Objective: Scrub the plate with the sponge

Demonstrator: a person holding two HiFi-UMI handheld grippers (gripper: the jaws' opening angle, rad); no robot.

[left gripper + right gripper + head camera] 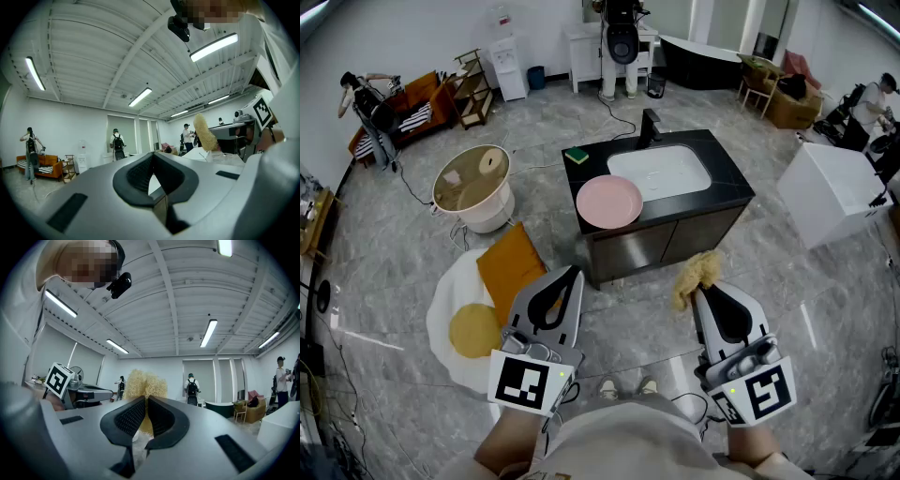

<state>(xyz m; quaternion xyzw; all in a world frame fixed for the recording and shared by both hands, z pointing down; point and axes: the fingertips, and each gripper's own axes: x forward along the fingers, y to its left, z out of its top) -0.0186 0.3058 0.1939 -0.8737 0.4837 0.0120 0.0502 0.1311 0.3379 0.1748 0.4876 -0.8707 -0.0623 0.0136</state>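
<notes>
A pink plate [609, 202] lies on the black sink counter [727, 192], left of the white basin [661, 172]. My right gripper [698, 291] is shut on a yellow fibrous sponge [697, 272], held level in the air well short of the counter. In the right gripper view the sponge [145, 384] stands up from between the closed jaws of that gripper [146, 401]. My left gripper [572, 274] is shut with nothing in it, level beside the right one. From the left gripper view, that gripper [152, 157] has its jaws together, and the sponge [204, 132] shows at the right.
A green sponge [576, 156] sits at the counter's back left corner, near the black faucet [649, 127]. On the floor to the left are a round tub [473, 183], an orange cushion [512, 267] and a yellow round pad [474, 330]. A white box [830, 192] stands at the right.
</notes>
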